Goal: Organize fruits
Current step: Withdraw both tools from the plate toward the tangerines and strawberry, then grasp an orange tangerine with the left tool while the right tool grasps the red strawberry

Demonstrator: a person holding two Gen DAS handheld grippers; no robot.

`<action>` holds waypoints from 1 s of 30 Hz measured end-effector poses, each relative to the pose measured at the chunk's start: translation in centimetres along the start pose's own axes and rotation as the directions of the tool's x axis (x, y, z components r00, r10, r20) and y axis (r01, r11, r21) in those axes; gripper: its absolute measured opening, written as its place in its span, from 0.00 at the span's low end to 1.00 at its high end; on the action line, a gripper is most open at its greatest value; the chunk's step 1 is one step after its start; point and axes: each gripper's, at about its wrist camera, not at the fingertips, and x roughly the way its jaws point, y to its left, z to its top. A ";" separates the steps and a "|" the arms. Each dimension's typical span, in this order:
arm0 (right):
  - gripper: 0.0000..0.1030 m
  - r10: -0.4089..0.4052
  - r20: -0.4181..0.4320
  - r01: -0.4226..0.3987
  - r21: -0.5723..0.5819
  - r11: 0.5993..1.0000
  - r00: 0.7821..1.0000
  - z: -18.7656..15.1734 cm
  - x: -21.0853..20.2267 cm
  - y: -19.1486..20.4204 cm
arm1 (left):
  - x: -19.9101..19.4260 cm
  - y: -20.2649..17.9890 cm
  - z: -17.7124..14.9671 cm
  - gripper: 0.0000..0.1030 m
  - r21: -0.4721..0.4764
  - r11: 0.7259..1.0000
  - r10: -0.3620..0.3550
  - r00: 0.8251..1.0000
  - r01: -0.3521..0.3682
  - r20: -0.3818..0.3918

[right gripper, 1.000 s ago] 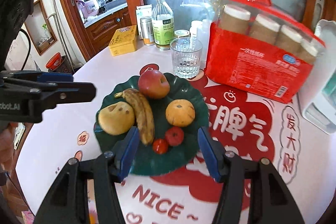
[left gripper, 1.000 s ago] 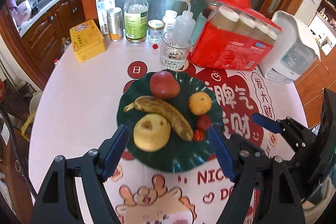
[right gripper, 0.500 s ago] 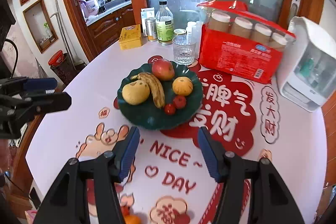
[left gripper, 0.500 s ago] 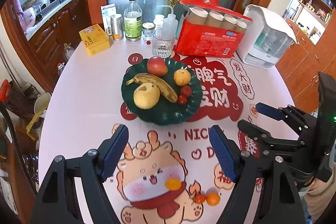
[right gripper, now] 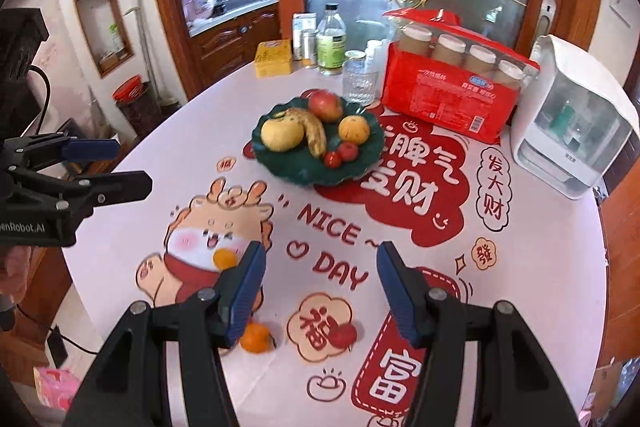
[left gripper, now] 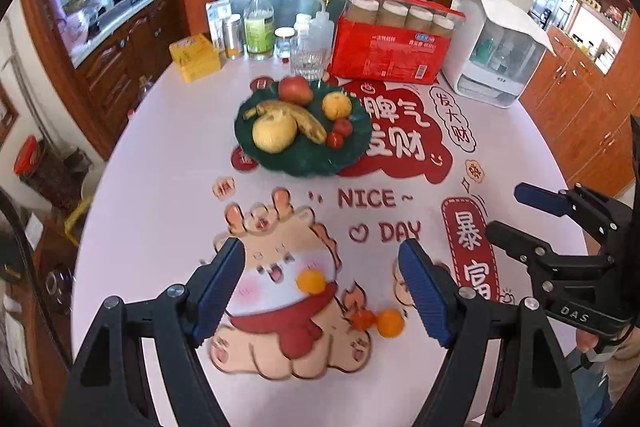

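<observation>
A: You're over a round tabletop (left gripper: pixel 168 155) in a kitchen-side room, its printed cloth pink and red. Nearest you, both sets of tongs stand apart with nothing between the pads: the left tongs (left gripper: pixel 320 291) wide, the right tongs (right gripper: pixel 320 287) somewhat narrower.

B: And the loose fruit?

A: Just beyond your tips. A small orange (right gripper: pixel 256 338) lies beside the right tongs' left finger, and a small red fruit (right gripper: pixel 343 334) sits under the gap between the right fingers. From the left tongs, that orange (left gripper: pixel 390 323) lies ahead and to the right.

B: So which hand?

A: I'd judge your right; both pieces sit nearly beneath it. They're round, so no long axis to line up.

B: Where do they go?

A: Probably the green plate (right gripper: pixel 288 171), well beyond, already carrying the apple (right gripper: pixel 325 105), banana (right gripper: pixel 314 135), pear (right gripper: pixel 282 134) and others.
</observation>
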 end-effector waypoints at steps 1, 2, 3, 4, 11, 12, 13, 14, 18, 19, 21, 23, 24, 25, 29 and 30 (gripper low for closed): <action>0.56 0.003 -0.005 -0.003 -0.013 1.000 1.000 -0.4 0.1 -0.1 | 0.2 -0.3 -0.7 0.76 -0.019 1.000 0.000 1.000 0.000 -0.002; 0.56 0.003 -0.012 -0.004 -0.021 1.000 1.000 -0.8 0.3 -0.4 | 0.4 -0.6 -1.4 0.76 -0.035 0.999 -0.005 1.000 0.005 -0.004; 0.56 0.013 -0.016 -0.013 -0.025 1.000 1.000 -1.2 0.4 -0.7 | 0.8 -0.9 -2.1 0.76 -0.048 0.999 -0.004 1.000 0.003 -0.007; 0.56 0.023 -0.020 -0.024 -0.027 0.999 1.000 -1.5 0.6 -1.0 | 1.1 -1.3 -2.7 0.76 -0.058 0.998 0.004 1.000 -0.004 -0.006; 0.56 0.048 -0.058 -0.051 -0.052 0.997 0.997 -4.4 3.0 -3.5 | 4.3 -4.2 -7.0 0.76 -0.138 0.990 0.041 0.999 -0.040 0.006; 0.56 0.049 -0.062 -0.053 -0.062 0.997 0.997 -5.1 3.6 -3.9 | 4.9 -4.5 -7.4 0.76 -0.148 0.988 0.045 0.999 -0.044 0.004; 0.56 0.053 -0.066 -0.057 -0.067 0.996 0.996 -5.5 4.0 -4.1 | 5.6 -4.8 -7.8 0.76 -0.159 0.986 0.048 0.999 -0.048 -0.003; 0.56 0.057 -0.072 -0.062 -0.069 0.996 0.996 -6.0 4.4 -4.4 | 6.4 -5.2 -8.4 0.76 -0.176 0.983 0.049 0.999 -0.051 -0.014; 0.55 0.084 -0.109 -0.091 -0.060 0.994 0.990 -7.8 6.5 -5.5 | 9.2 -6.1 -10.2 0.76 -0.232 0.971 0.043 0.998 -0.054 -0.050; 0.55 0.087 -0.112 -0.094 -0.060 0.994 0.990 -8.0 6.8 -5.7 | 9.9 -6.3 -10.7 0.76 -0.249 0.967 0.046 0.997 -0.060 -0.059; 0.55 0.099 -0.118 -0.108 -0.067 0.992 0.988 -8.6 7.5 -6.0 | 10.9 -6.4 -11.4 0.76 -0.278 0.958 0.052 0.996 -0.070 -0.073; 0.55 0.114 -0.129 -0.125 -0.078 0.989 0.985 -9.2 8.4 -6.3 | 11.8 -6.3 -12.0 0.76 -0.327 0.943 0.038 0.996 -0.063 -0.083; 0.55 0.118 -0.134 -0.129 -0.083 0.988 0.984 -9.4 8.7 -6.4 | 12.1 -6.3 -12.2 0.76 -0.349 0.935 0.033 0.996 -0.060 -0.085; 0.55 0.123 -0.141 -0.136 -0.091 0.987 0.982 -9.7 9.1 -6.4 | 12.3 -6.2 -12.4 0.76 -0.365 0.929 0.029 0.996 -0.058 -0.084; 0.55 0.158 -0.166 -0.176 -0.106 0.979 0.973 -10.5 10.4 -6.2 | 13.2 -6.4 -13.0 0.76 -0.409 0.910 0.033 0.996 -0.065 -0.086; 0.55 0.163 -0.168 -0.183 -0.110 0.977 0.972 -10.6 10.6 -6.2 | 13.5 -6.4 -13.1 0.76 -0.416 0.907 0.038 0.995 -0.071 -0.088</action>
